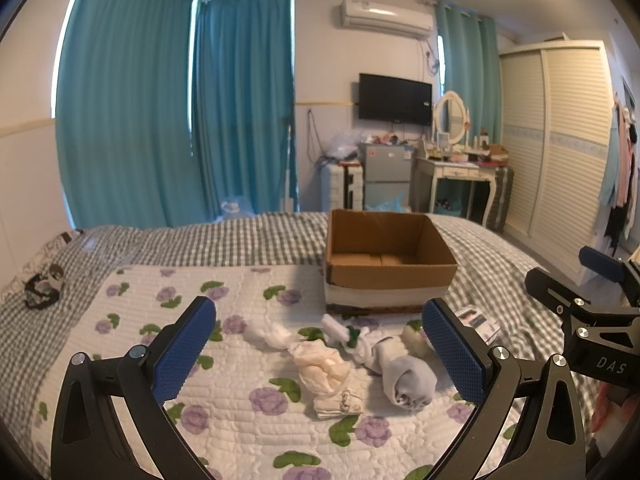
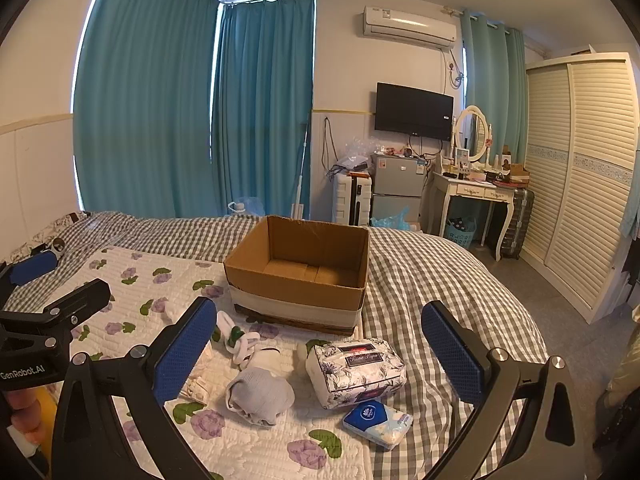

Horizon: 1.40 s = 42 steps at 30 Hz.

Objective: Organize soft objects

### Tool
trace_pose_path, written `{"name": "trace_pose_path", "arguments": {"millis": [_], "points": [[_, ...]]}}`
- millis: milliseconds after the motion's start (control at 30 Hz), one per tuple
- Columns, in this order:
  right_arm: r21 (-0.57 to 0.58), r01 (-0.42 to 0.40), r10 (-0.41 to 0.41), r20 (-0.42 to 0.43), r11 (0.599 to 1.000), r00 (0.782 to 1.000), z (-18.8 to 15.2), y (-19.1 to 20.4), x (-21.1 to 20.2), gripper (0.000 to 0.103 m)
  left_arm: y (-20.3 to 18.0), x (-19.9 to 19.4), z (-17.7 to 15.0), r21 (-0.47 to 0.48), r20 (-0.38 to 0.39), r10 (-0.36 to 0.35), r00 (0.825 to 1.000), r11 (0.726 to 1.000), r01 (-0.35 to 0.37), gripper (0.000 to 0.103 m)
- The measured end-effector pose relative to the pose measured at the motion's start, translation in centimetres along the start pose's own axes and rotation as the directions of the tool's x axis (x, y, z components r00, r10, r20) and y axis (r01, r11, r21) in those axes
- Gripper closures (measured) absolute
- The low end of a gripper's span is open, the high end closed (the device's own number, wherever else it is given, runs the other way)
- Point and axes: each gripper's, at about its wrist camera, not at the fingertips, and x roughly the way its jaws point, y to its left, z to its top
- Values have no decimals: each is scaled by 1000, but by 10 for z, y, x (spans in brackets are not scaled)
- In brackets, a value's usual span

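While hovering over the quilt (image 1: 224,412) with fingers (image 1: 182,350) spread wide and holding nothing, left gripper (image 1: 320,350) facing the box (image 1: 386,276). Right gripper (image 2: 320,354) likewise gaping, empty. Lying on the quilt just in front of the box: white socks (image 1: 266,336), cream bundle (image 1: 320,366), grey sock roll (image 2: 260,398). Sitting right of those, still before the box: tissue pack (image 2: 354,372), blue packet (image 2: 378,420).
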Motion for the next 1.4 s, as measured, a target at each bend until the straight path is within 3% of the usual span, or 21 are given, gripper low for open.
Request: {"name": "trace_pose_path", "arguments": {"millis": [1400], "points": [[-3,8,-8,-2,1000,1000,1,4,-5,0,7,-1,0,-10,-6,5,1000,1000,-5,0]]}}
